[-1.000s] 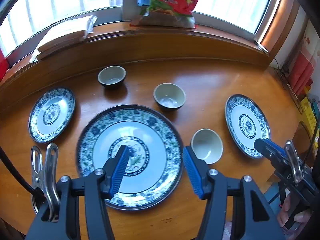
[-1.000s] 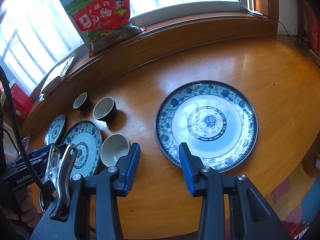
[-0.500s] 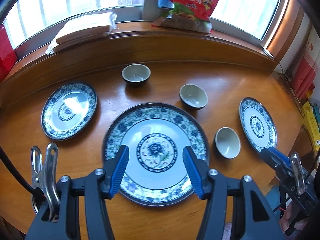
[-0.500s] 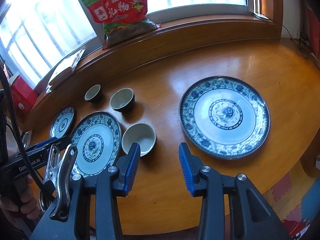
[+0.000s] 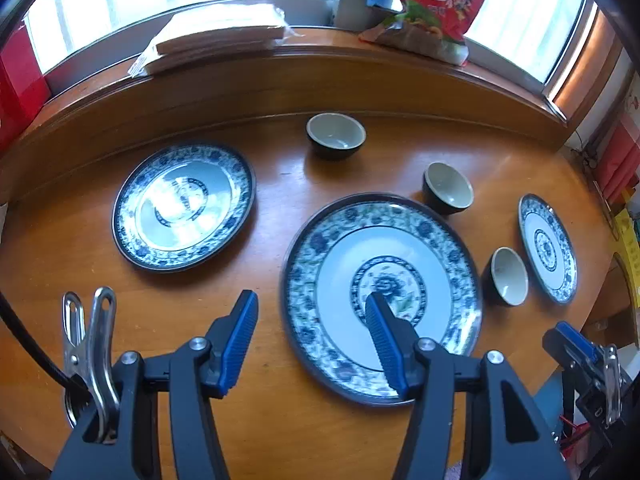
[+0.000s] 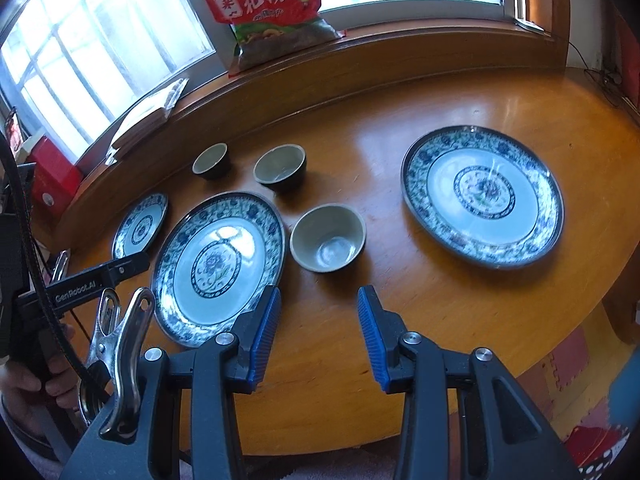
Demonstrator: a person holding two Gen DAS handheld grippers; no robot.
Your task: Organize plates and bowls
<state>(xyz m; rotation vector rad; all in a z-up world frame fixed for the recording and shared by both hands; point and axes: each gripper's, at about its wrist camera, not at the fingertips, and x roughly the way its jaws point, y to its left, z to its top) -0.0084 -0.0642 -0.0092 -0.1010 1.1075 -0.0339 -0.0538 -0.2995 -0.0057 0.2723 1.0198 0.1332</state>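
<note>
My left gripper [image 5: 310, 334] hangs over the near edge of the counter [image 5: 280, 420] with its jaws set wide and nothing between them; one pad sits over bare wood, the other over the big plate [image 5: 380, 292]. My right gripper [image 6: 318, 330] is open more narrowly, also holding nothing, above bare wood just in from the near edge.

The counter is round-edged and glossy, and its far edge runs along a raised wooden sill [image 5: 320, 76] under the window. The widest bare stretch lies along the near edge, between the plates and me. More bare wood sits at the far right, beyond the right plate [image 6: 482, 196].

The big plate lies near the middle, toward the near edge, white with a blue flower rim and a dark edge. A smaller plate of the same pattern, the left plate [image 5: 184, 206], lies well apart toward the left edge; the right plate matches it near the right edge.

Three small bowls, dark outside and pale green inside, stand upright. The far bowl [image 5: 336, 136] is close to the sill, the middle bowl [image 5: 448, 188] just beyond the big plate's rim, and the near bowl [image 6: 328, 238] between the big plate and the right plate.

A snack bag [image 6: 268, 8] and a flat wrapped stack [image 5: 220, 40] rest on the sill.
</note>
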